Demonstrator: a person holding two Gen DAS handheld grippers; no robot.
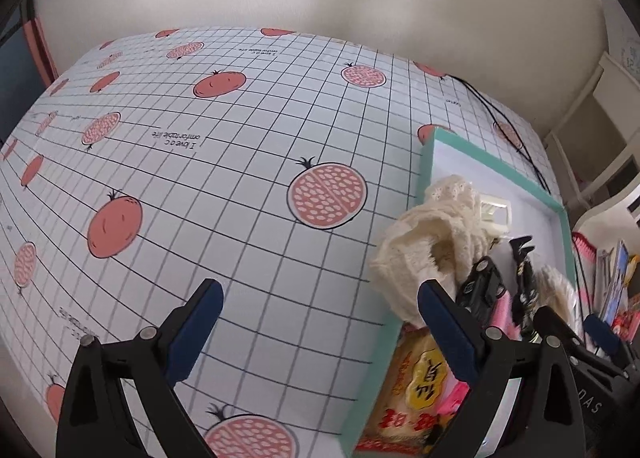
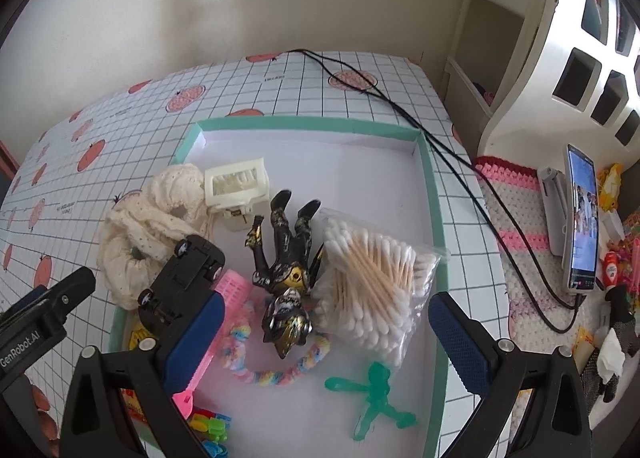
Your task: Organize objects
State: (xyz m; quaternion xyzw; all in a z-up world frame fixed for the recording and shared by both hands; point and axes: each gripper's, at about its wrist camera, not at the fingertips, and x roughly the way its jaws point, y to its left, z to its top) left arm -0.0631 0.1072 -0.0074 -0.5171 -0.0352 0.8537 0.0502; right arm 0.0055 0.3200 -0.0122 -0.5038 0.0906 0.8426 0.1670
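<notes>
A teal-rimmed box [image 2: 434, 194] with a white floor holds several things. Among them are a black toy car [image 2: 184, 278], a black and gold figure [image 2: 288, 258], a bag of cotton swabs [image 2: 372, 282], a green figure [image 2: 376, 390] and a pink hair roller [image 2: 234, 286]. A cream lace cloth [image 1: 432, 242] hangs over the box's left wall. My left gripper [image 1: 320, 290] is open over the tablecloth just left of that wall, with nothing between its fingers. Above the box, my right gripper [image 2: 326, 306] is open and empty.
The tablecloth [image 1: 240, 178] is white with a grid and a pomegranate print. A black cable [image 2: 440, 146] crosses its far right corner to a phone [image 2: 582, 218] on a stand, which rests on a crocheted mat [image 2: 520, 210]. A white shelf unit [image 2: 560, 38] stands at the right, and a snack packet [image 1: 416, 390] lies in the box.
</notes>
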